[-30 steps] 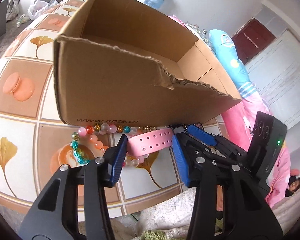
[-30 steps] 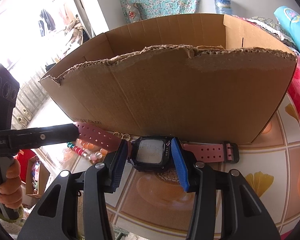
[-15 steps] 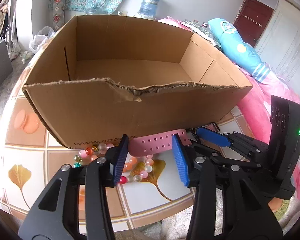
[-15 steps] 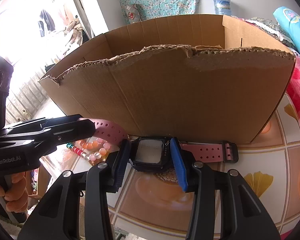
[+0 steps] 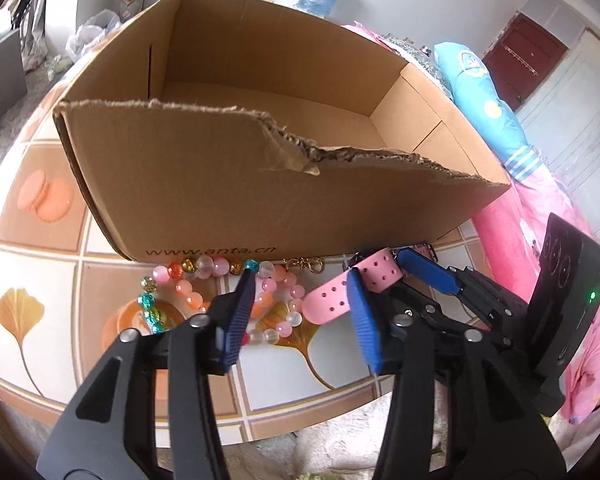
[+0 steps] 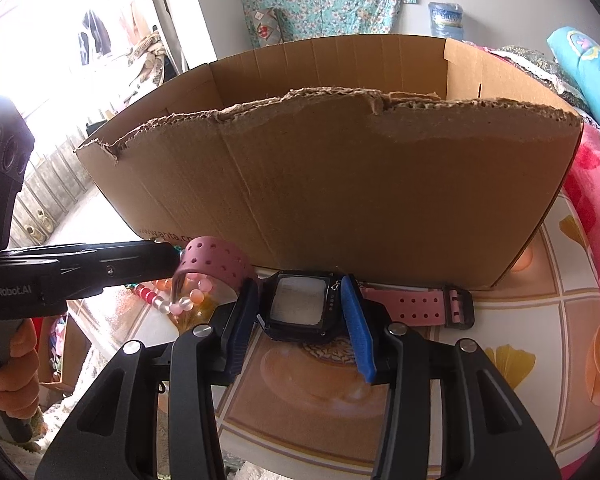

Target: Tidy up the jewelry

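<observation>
Jewelry lies on my tiled tabletop (image 5: 40, 364) against the front wall of the torn cardboard box (image 5: 228, 184). Leftmost, the bead bracelet (image 5: 188, 276) rests flat. My left gripper (image 5: 300, 312) hangs over it, jaws opening, the pink strap (image 5: 336, 298) just touching its right pad; I see no squeeze. Further right, my right gripper (image 6: 300, 312) clamps the black face of the pink watch (image 6: 300, 306), which sits on the table touching the box.
</observation>
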The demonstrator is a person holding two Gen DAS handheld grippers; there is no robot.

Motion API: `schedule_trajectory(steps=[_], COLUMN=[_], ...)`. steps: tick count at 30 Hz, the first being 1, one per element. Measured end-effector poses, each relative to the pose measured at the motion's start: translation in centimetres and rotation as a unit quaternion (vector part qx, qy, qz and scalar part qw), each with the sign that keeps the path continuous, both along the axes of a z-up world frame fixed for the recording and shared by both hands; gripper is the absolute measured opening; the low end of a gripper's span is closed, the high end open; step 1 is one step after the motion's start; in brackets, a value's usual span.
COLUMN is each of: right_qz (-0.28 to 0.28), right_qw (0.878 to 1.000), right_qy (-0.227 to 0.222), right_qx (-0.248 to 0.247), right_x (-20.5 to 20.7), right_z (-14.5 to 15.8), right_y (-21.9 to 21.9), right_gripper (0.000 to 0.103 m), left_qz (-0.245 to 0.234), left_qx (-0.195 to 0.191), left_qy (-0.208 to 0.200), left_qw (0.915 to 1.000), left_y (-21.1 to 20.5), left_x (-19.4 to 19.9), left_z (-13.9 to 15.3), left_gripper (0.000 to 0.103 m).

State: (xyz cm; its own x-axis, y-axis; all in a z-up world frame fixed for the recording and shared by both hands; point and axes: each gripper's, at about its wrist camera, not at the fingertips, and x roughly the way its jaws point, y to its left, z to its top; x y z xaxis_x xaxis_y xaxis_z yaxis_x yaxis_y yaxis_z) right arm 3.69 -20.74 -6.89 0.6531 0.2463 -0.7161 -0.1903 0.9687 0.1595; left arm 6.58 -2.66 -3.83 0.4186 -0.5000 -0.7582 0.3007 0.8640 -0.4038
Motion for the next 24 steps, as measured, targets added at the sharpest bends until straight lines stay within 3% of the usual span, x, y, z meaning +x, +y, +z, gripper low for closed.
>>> schedule_trajectory(steps=[9, 13, 15, 24], right_qz=[0.005, 0.006, 0.006, 0.010], right_qw=[1.000, 1.000, 0.999, 0.999], right_qy=[-0.011, -0.014, -0.015, -0.018], right_qx=[-0.021, -0.024, -0.028, -0.029], right_x=[-0.7, -1.1, -1.2, -0.9], right_z=[-0.1, -0.2, -0.2, -0.2], right_y=[0.7, 1.0, 1.1, 1.1], right_gripper=[0.043, 0.043, 0.044, 0.047], left_qz=[-0.004, -0.035, -0.050, -0.047], left_qx=[-0.014, -0.072, -0.092, -0.082], left_qy=[0.004, -0.006, -0.005, 0.022], left_qw=[0.9999, 0.9967, 0.9945, 0.9953], left_y=[-1.2, -1.0, -1.3, -2.7], left_x=[0.3, -0.3, -0.7, -0.5], left_z=[0.3, 1.1, 1.2, -0.3], left_gripper=[0.053, 0.064, 0.064, 0.053])
